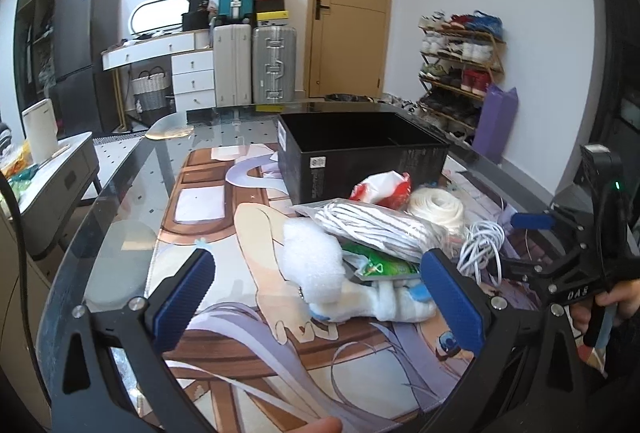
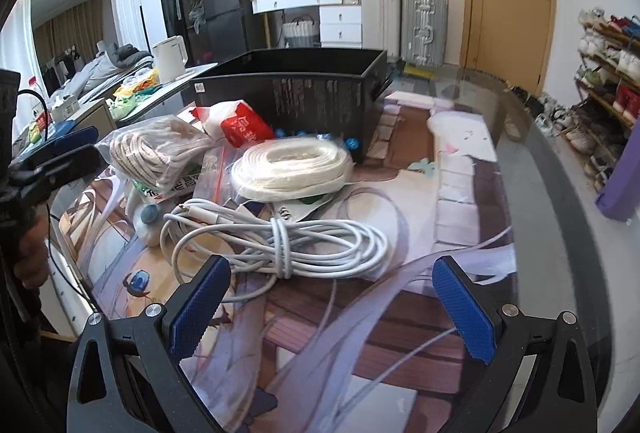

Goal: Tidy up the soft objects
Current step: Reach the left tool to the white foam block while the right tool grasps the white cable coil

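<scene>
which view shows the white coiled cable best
The right wrist view: the white coiled cable lies whole and close, just ahead of the open right gripper. In the left wrist view the cable is small, toward the right side of the pile, partly hidden by the left gripper.

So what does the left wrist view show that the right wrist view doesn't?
Only the left wrist view shows the white plush toy between the open left gripper and the green packet.

Only the right wrist view shows the open right gripper over the mat, just short of the white cable.

Both show the black box, red packet, bagged rope and white cord coil.
</scene>
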